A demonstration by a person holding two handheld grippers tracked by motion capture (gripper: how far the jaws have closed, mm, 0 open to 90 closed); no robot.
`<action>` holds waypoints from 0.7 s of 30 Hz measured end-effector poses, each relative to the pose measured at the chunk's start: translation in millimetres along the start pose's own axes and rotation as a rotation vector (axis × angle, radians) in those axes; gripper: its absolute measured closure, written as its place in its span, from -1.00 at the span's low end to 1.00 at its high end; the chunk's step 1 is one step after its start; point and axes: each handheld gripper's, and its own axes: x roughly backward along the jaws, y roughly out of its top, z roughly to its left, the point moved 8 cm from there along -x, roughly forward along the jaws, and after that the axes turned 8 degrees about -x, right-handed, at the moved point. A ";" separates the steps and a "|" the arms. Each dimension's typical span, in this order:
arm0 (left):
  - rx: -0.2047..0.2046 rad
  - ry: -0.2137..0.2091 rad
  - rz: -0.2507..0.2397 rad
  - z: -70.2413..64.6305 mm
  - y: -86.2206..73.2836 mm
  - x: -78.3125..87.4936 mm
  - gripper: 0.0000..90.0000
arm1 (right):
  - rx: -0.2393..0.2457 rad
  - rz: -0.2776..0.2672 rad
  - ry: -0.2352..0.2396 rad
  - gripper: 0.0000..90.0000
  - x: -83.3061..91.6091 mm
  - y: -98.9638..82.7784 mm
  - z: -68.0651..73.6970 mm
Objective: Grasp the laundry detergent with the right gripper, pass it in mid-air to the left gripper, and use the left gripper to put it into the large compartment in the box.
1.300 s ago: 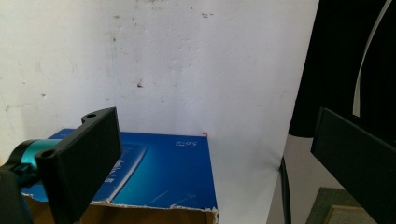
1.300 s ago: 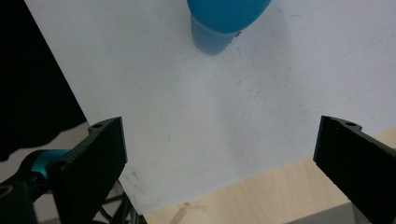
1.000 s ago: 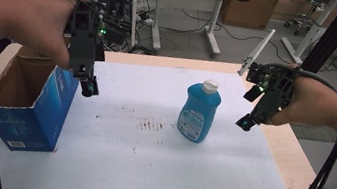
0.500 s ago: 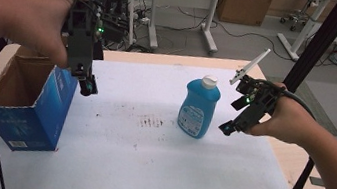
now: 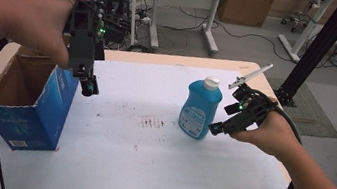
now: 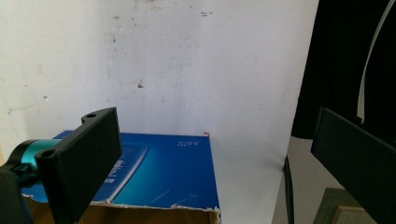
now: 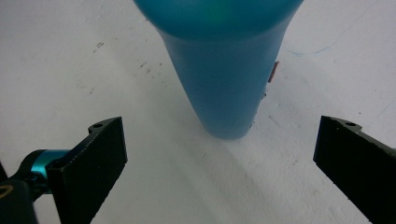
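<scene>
High view: the bottle (image 5: 199, 109) stands upright near the middle of the white tabletop (image 5: 145, 172), cap on top. Just right of the bottle, the right hand-held gripper (image 5: 216, 128) points at its lower body, jaws spread wide and not touching it. Well left of the bottle, the left hand-held gripper (image 5: 88, 86) hangs jaws-down, also spread, over the near corner of the open blue box (image 5: 37, 115).
</scene>
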 end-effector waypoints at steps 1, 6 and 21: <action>-0.005 -0.002 0.002 0.1 0.1 -0.2 -0.96 | -0.001 -0.008 0.000 -0.96 -2.1 0.2 -0.4; -0.004 -0.003 0.001 0.3 0.6 -0.8 -0.96 | -0.031 -0.054 -0.002 -0.96 -13.2 1.7 -2.4; 0.000 -0.003 0.001 0.2 -3.0 -0.7 -0.96 | -0.084 -0.150 -0.019 -0.96 -29.9 10.1 -7.1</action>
